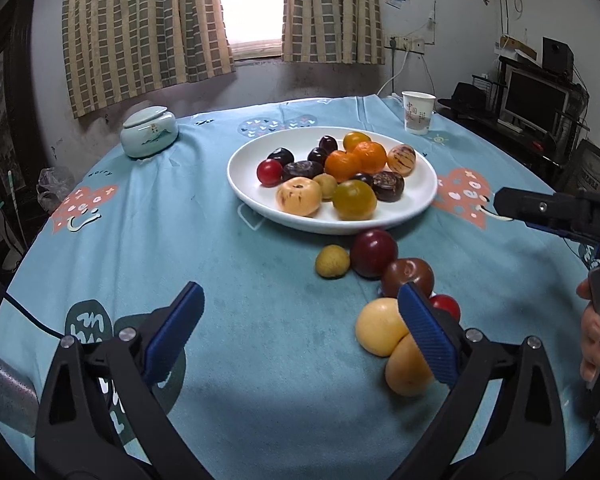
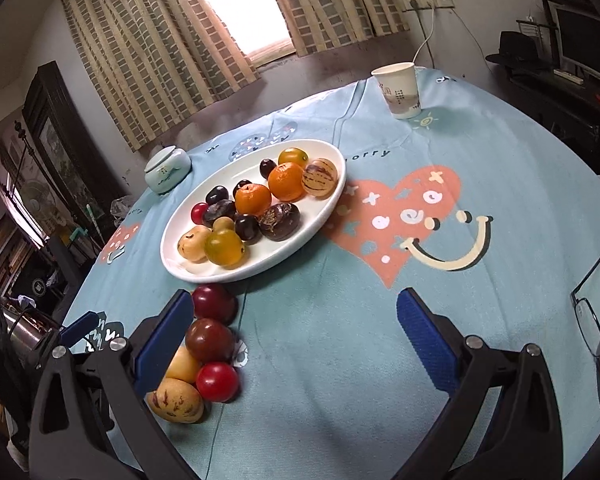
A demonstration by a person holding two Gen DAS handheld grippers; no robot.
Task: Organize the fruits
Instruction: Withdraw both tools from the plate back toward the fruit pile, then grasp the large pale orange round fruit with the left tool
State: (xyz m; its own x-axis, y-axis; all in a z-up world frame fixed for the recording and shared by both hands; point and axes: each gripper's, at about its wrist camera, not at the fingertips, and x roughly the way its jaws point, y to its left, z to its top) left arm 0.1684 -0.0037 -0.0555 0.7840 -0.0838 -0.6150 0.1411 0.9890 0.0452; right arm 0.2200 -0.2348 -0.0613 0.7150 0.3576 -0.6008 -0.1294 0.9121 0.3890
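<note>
1. Plate (image 1: 424,204) sits mid-counter (image 1: 260,320), already loaded with oranges, dark plums and yellow-green fruits. Six fruits remain off it, strung in a line from the plate's near rim back toward the person.
2. Line order from the plate: dark red plum (image 1: 373,253) touching the rim, small green fruit (image 1: 332,262) just beside it, brown tomato (image 1: 407,276), red cherry tomato (image 1: 446,305), then two yellow fruits (image 1: 380,326) touching each other.
3. Left tongs (image 1: 300,344): spread wide, nothing between the pads. The line lies to their right; the right finger overlaps the yellow pair in view, contact unclear.
4. Right tongs (image 2: 296,336): also spread wide, empty. The same line lies to their left, beside the left finger.
5. The line runs between the two hands, long axis pointing at the plate. Neither tongs is centred on a fruit.
6. Speckled yellow fruit (image 2: 175,400) is oblong, long axis across the right view; the rest are round, so orientation doesn't matter.
7. Judgement: the near yellow pair is the closest pick for either hand; left needs a shift right, right a shift left.
8. Risk: packed fruits, a pad could nudge neighbours rolling.
</note>
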